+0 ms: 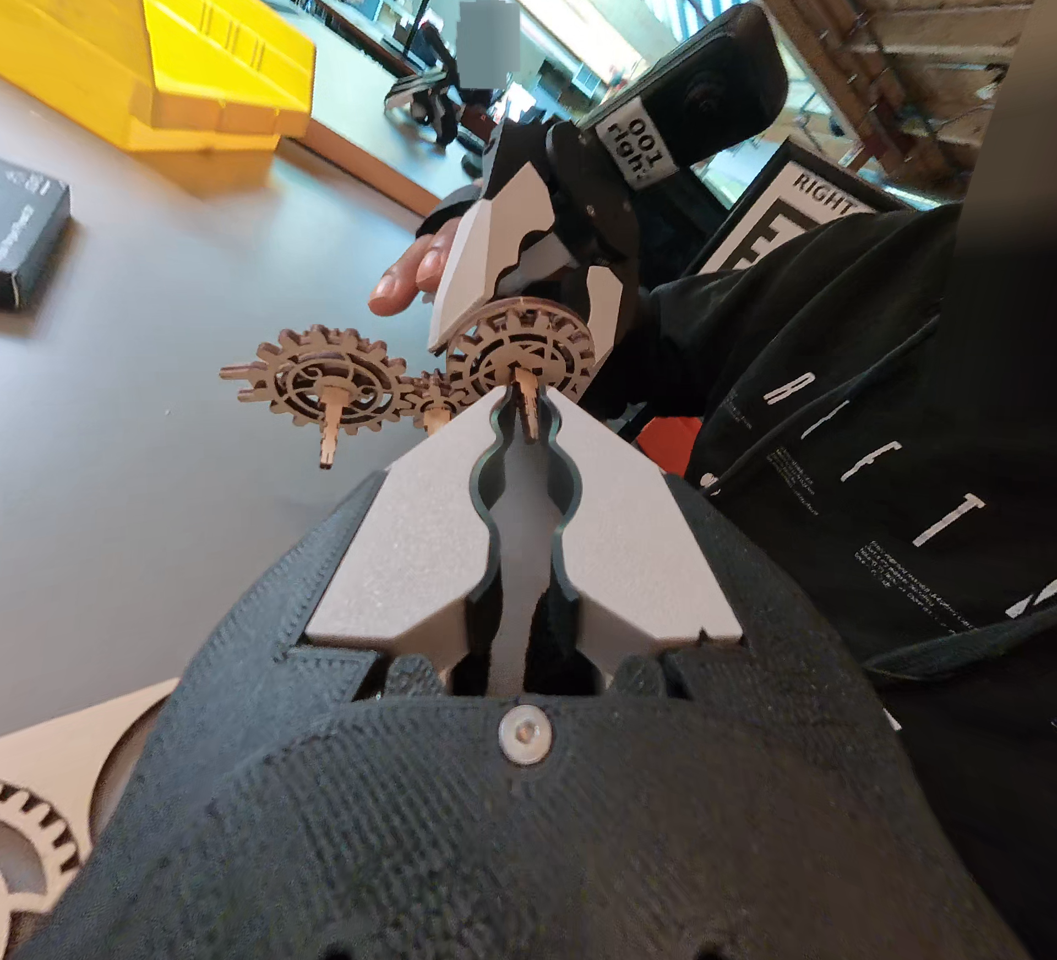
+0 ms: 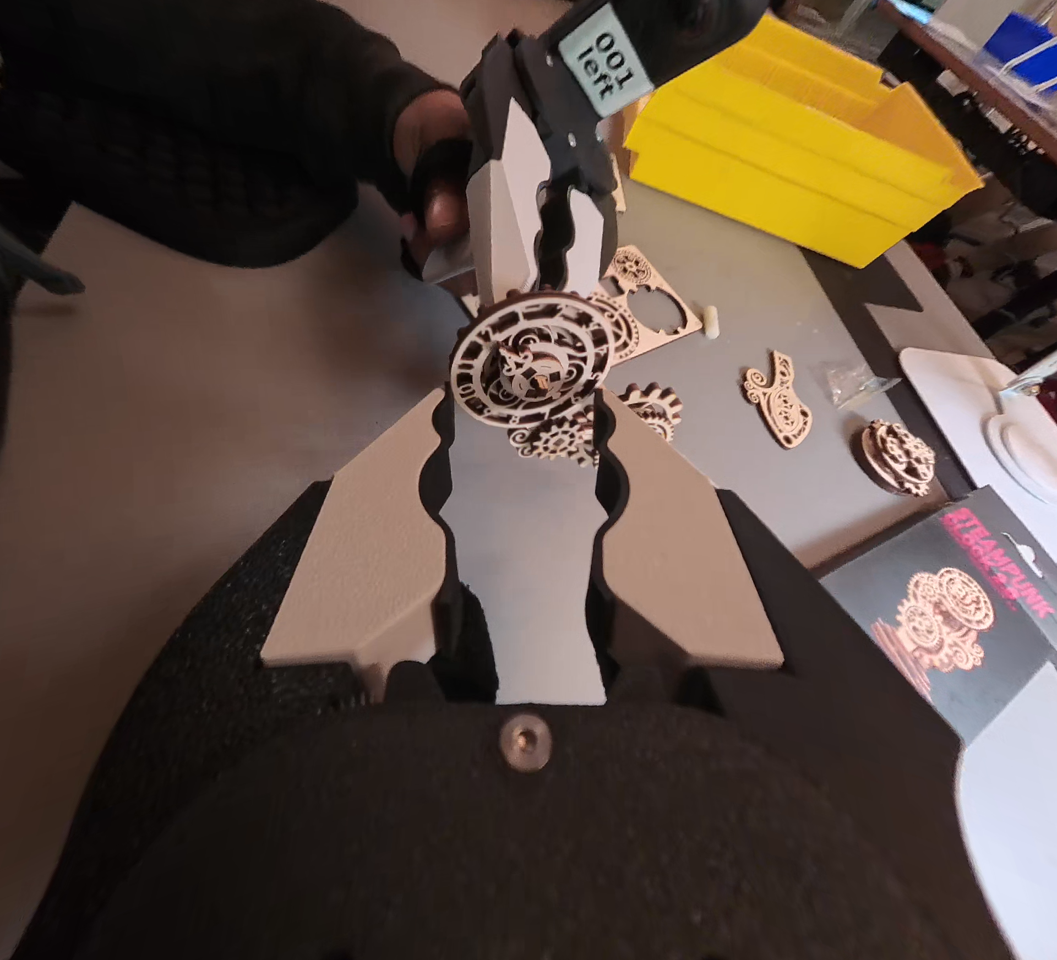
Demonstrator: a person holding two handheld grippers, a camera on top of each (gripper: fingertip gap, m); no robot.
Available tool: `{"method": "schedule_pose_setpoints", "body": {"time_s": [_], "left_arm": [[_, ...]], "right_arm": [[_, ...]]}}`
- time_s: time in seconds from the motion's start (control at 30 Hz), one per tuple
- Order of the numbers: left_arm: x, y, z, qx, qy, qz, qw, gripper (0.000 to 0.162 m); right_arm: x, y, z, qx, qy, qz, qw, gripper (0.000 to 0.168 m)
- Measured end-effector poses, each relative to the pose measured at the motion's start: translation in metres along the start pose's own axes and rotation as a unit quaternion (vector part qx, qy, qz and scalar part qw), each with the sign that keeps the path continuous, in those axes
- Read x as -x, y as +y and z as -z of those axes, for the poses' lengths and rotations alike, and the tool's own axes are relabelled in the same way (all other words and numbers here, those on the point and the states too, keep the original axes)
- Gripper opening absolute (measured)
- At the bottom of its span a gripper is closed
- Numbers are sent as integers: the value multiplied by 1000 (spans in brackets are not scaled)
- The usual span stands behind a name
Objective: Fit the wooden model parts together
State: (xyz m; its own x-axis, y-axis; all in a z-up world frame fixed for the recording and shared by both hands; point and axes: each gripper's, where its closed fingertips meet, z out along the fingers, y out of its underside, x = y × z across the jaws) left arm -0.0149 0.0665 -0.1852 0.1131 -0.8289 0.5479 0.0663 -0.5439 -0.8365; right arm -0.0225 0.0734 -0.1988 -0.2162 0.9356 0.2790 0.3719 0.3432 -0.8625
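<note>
A wooden gear assembly is held in the air between both grippers. It has a round openwork disc (image 2: 526, 360), a small gear (image 1: 434, 400) and a large gear (image 1: 332, 383) with an axle peg. My left gripper (image 1: 526, 396) is shut on the axle (image 1: 527, 415) that sticks out of the disc's back (image 1: 520, 352). My right gripper (image 2: 521, 398) has its fingertips against opposite edges of the disc, shut on it. Each gripper shows in the other's view, the right (image 1: 520, 320) above the disc and the left (image 2: 540, 292) behind it.
Yellow bins (image 2: 801, 132) stand at the back of the grey table (image 2: 229, 418). On it lie a wooden parts sheet (image 2: 652, 303), an ornate wooden piece (image 2: 778, 406), a stacked gear part (image 2: 892, 458), a small bag (image 2: 852, 378), a black product card (image 2: 972, 606) and a black box (image 1: 28, 235). Both grippers' tips are close together, under 4 cm apart. Both grippers' tips are roughly 25 cm from the ornate wooden piece (image 2: 778, 406).
</note>
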Motion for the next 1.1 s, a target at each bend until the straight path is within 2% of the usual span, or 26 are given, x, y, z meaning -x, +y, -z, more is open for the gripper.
{"method": "schedule_pose_setpoints", "body": {"time_s": [0.1,0.4,0.6,0.73,0.87,1.0,1.1], "left_arm": [[-3,-3,-1,-14,10,-4,1000,5],[-13,20,-12,44,55,34,997,5],[-20,28,-17,67,73,34,995,5],[-22,19,-16,40,79,41,995,5],[-24,11,-15,13,86,41,995,5],[-25,4,-11,-6,89,39,995,4],[-25,1,-10,-15,89,41,995,4]], "right_arm": [[-1,-3,4,7,1,12,1000,47],[20,7,10,87,-31,82,992,48],[33,-2,7,64,-56,92,992,55],[25,-8,14,41,-51,65,996,55],[11,-12,37,26,-47,28,998,57],[-20,11,76,66,-18,-31,997,48],[-40,64,90,148,9,-90,985,40]]}}
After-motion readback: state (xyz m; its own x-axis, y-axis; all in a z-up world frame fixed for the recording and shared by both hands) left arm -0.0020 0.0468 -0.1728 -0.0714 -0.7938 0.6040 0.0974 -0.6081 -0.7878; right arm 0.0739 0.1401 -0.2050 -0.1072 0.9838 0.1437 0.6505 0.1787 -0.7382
